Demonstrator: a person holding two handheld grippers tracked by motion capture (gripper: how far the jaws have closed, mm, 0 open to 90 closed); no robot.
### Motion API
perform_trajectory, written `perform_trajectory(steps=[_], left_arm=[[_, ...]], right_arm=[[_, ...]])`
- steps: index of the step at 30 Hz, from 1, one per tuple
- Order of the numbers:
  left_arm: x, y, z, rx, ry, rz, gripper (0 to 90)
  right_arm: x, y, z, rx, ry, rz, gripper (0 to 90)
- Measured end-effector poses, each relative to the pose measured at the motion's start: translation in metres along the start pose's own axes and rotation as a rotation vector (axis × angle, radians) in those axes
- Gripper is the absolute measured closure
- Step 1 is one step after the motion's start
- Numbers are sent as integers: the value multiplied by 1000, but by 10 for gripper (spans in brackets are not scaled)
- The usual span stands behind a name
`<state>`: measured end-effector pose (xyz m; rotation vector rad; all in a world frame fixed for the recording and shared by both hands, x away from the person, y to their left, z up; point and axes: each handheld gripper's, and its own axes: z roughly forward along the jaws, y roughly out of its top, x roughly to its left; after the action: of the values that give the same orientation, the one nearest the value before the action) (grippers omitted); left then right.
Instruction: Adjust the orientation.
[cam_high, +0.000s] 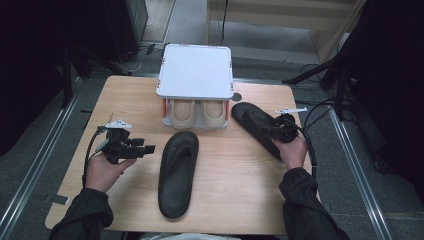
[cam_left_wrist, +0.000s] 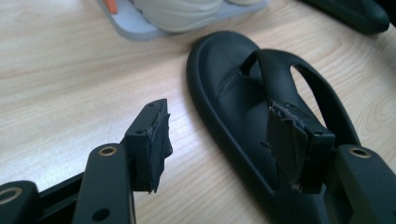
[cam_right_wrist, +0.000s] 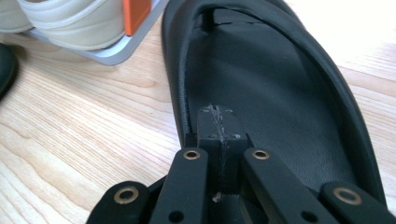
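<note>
Here, at the left of the light wooden table (cam_high: 135, 95), the person's left hand (cam_high: 102, 170) holds the left gripper (cam_high: 145, 149) level above the wood, pointing toward the middle of the table. In the left gripper view its two black jaws stand wide apart with nothing between the pads (cam_left_wrist: 159, 140); the far jaw overlaps the nearer black flip-flop in the picture, but whether it touches the sandal I cannot tell.

Just right of that gripper lies the first black rubber flip-flop sandal (cam_high: 178, 172), flat on the table, sole down, its toe end pointing away from the person and its strap (cam_left_wrist: 285, 74) arching over the footbed.

Behind it, at the far middle of the table, stands a small white shoe rack with orange posts (cam_high: 196, 70). A pair of beige slip-on shoes (cam_high: 199, 114) sits side by side on its lower shelf, toes toward the person; the flat white top is bare.

To the right of the rack lies the second black rubber flip-flop sandal (cam_high: 255, 122), set at a slant, with its far end close to the rack's right corner. The right gripper (cam_high: 280, 131) sits low over this sandal, held by the person's right hand (cam_high: 292, 152) in a dark sleeve. In the right gripper view its jaws are pressed together, pad against pad, over the footbed (cam_right_wrist: 280, 93); the tips are at the sandal's inner surface, and the frames do not show any part of the sandal caught between them.
</note>
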<state>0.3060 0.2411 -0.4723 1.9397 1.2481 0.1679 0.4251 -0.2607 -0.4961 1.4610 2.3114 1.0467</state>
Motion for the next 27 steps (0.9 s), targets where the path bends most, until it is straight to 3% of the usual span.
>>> perform_trajectory(steps=[13,22,27], left_arm=[[1,0,0,1,2,-3,405],[0,0,0,1,4,-6,403],[1,0,0,3,-1,-8,403]], right_arm=[[25,3,10,5,31,-11,900],[35,4,16,-12,38,-17,899],[39,4,20,-22,66,6,891]])
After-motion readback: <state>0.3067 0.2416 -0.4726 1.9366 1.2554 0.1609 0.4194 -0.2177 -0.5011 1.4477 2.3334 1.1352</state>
